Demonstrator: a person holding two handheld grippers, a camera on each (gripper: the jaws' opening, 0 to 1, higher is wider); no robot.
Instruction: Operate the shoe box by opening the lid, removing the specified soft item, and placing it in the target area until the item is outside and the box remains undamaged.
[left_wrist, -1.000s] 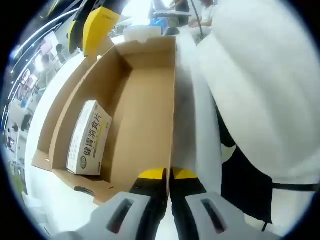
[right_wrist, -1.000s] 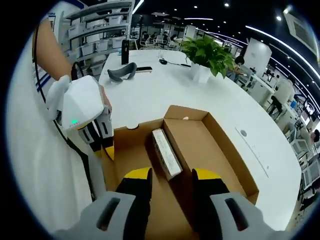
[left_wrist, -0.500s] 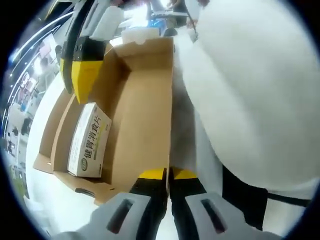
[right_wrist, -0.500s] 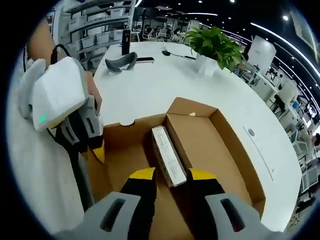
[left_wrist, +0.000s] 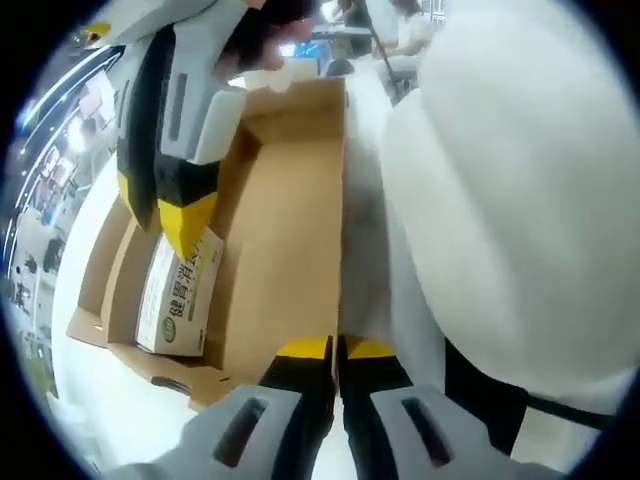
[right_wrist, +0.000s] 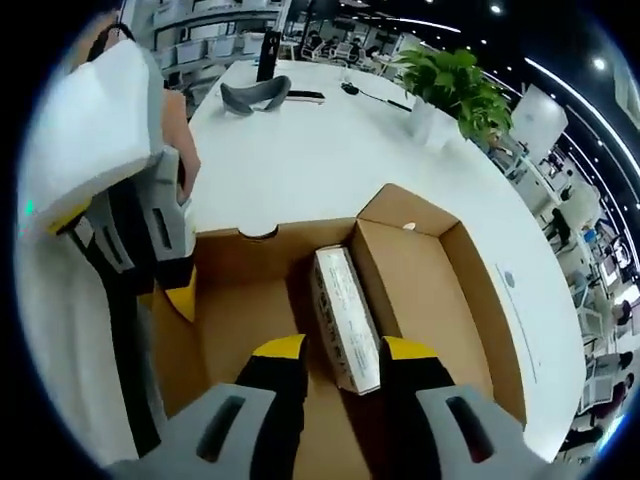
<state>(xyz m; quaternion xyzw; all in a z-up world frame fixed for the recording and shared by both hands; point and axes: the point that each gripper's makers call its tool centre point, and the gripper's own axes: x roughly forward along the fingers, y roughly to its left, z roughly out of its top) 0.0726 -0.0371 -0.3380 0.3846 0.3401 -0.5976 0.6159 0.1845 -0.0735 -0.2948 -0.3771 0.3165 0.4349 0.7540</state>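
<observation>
One carton reads 健胃消食片; left tongs pinch lid; right tongs spread.

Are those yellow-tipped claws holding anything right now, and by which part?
The left gripper is shut on the thin edge of the box lid, holding it open. The right gripper is open, its jaws on either side of the small white carton, not yet closed.
</observation>
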